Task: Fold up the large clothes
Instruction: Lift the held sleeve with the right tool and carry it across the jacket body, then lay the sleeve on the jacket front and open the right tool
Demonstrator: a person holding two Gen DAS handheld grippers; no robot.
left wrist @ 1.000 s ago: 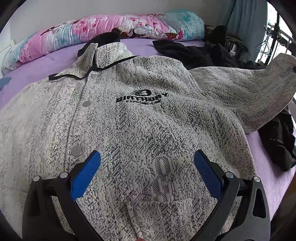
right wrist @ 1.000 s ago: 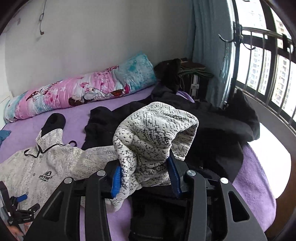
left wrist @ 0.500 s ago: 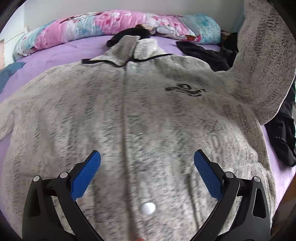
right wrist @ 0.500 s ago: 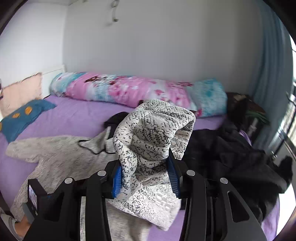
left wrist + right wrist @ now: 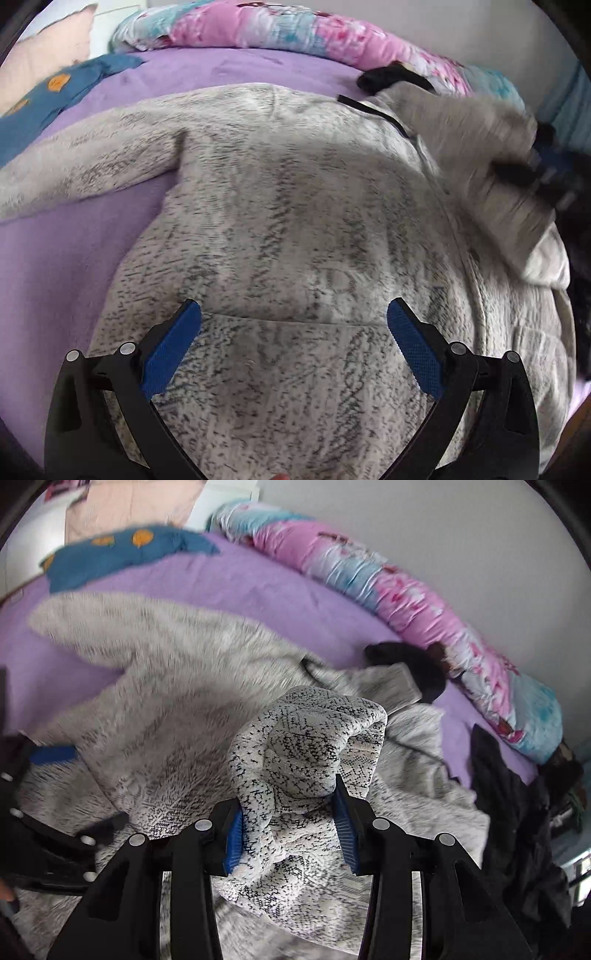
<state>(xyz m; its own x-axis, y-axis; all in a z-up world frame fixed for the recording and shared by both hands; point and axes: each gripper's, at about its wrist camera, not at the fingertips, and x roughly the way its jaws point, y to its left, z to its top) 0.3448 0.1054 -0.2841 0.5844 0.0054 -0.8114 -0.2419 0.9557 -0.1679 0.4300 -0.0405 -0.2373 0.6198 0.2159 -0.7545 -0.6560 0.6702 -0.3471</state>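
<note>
A large grey-and-white speckled fleece jacket (image 5: 288, 206) lies spread on the purple bed; it also shows in the right wrist view (image 5: 155, 709). My left gripper (image 5: 293, 332) is open, just above the jacket's lower body, holding nothing. My right gripper (image 5: 288, 812) is shut on the jacket's sleeve cuff (image 5: 306, 738) and holds it over the jacket's chest. The folded-over sleeve (image 5: 491, 158) and right gripper appear blurred at the upper right of the left wrist view. The other sleeve (image 5: 85, 162) lies stretched out to the left.
A pink and blue floral bolster (image 5: 417, 590) lies along the wall. A blue pillow (image 5: 40, 110) is at the left. Dark clothes (image 5: 517, 819) are piled at the right, and a black item (image 5: 406, 661) lies by the collar. Purple bedsheet (image 5: 55, 273) shows left of the jacket.
My right gripper has carried the sleeve cuff leftward across the jacket's chest. My left gripper has shifted left, now over the jacket's left half.
</note>
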